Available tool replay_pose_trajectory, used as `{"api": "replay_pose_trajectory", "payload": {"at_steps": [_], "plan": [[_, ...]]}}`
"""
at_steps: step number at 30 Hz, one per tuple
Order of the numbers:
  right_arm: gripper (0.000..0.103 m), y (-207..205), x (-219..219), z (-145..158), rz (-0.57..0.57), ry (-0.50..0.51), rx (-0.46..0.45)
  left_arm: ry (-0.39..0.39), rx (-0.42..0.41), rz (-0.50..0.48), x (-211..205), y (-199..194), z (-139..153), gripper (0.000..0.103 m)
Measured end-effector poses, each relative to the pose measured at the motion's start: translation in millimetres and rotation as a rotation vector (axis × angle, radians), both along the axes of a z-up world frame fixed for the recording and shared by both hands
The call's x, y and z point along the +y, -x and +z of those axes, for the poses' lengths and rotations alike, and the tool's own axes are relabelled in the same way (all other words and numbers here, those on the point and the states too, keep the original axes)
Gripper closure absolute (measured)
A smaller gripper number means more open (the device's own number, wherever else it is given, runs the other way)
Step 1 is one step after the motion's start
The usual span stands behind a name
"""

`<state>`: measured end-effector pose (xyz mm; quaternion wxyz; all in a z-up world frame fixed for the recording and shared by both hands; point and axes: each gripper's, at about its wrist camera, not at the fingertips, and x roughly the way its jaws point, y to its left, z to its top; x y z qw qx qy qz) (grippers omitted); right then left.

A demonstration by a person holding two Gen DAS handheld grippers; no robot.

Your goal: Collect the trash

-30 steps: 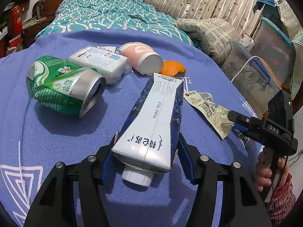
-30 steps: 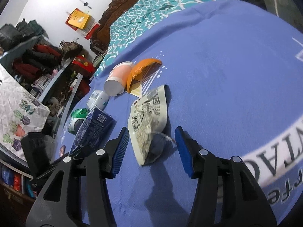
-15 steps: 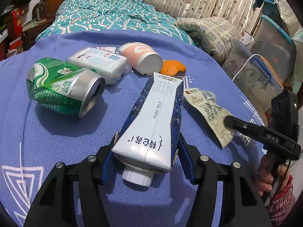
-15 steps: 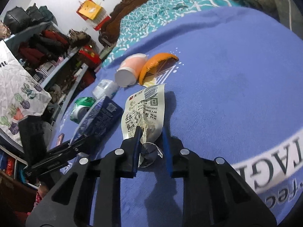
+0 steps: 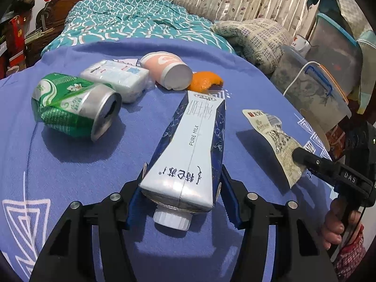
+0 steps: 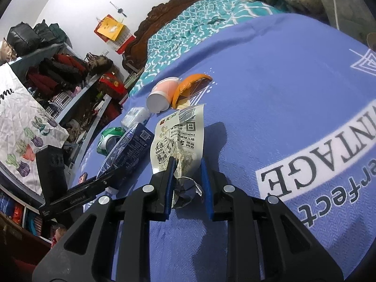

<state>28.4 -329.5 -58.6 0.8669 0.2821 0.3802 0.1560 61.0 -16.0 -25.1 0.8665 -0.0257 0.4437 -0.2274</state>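
The collecting is at an early stage, judging by how much still lies on the bed: two pieces are gripped and four are untouched, and no bin or bag for the trash can be made out in either view.

Nearest in the left wrist view, the left gripper (image 5: 182, 202) is closed around the capped end of the milk carton (image 5: 195, 141), its blue pads pressed on both sides just above the white screw cap. The carton runs straight away from the tongs, and whether its far end touches the purple bedspread (image 5: 70, 176) cannot be told.

To the right, the right gripper (image 6: 186, 178) pinches the crumpled lower end of the snack wrapper (image 6: 179, 138). Its jaws are narrowed to a small gap with the foil bunched between them. The wrapper stands up off the cloth and casts a shadow beneath, so it looks lifted clear.

Farther out, well apart from both tongs, the crushed green can (image 5: 72, 105) lies on its side to the left. Behind it sits the tissue pack (image 5: 117, 77), just beside the toppled pink paper cup (image 5: 169, 70), and the orange peel (image 5: 205, 82) lies next to the cup's mouth, near the carton's far end.

What seems left is to carry off the two held pieces and then return for those four
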Motion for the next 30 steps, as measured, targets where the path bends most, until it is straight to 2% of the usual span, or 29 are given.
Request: {"api": "replay_pose_trajectory", "payload": {"at_steps": [5,8,9,12,13,14,15,23,30], "plan": [[0.079,-5.6,4.6,0.8,0.016,0.014,0.005,-0.028,-0.010,-0.007,-4.0,5.7,-0.2,0.048],[0.079,-6.7,4.2,0.4,0.016,0.008,0.009,-0.061,-0.025,-0.005,-9.8,4.9,1.7,0.024],[0.078,-7.6,3.9,0.0,0.017,0.006,0.011,-0.064,-0.034,-0.009,-12.3,3.8,3.6,0.024],[0.079,-7.6,3.9,0.0,0.015,0.006,0.011,-0.071,-0.033,-0.014,-19.4,-2.2,5.2,0.027],[0.079,-7.7,4.0,0.0,0.015,0.005,0.012,-0.085,-0.031,-0.013,-22.9,-4.9,3.5,0.033],[0.079,-7.7,4.0,0.0,0.015,0.005,0.012,-0.101,-0.020,-0.015,-25.8,-7.2,-0.3,0.048],[0.078,-7.8,4.0,0.0,0.015,0.005,0.011,-0.108,-0.024,-0.014,-27.4,-7.8,-2.3,0.049],[0.078,-9.8,6.4,0.7,0.020,0.015,0.012,-0.026,-0.053,-0.058,-22.2,5.9,4.0,0.051],[0.078,-9.5,6.7,0.8,0.015,0.014,0.013,-0.009,-0.026,-0.048,-19.5,3.8,1.4,0.051]]}}
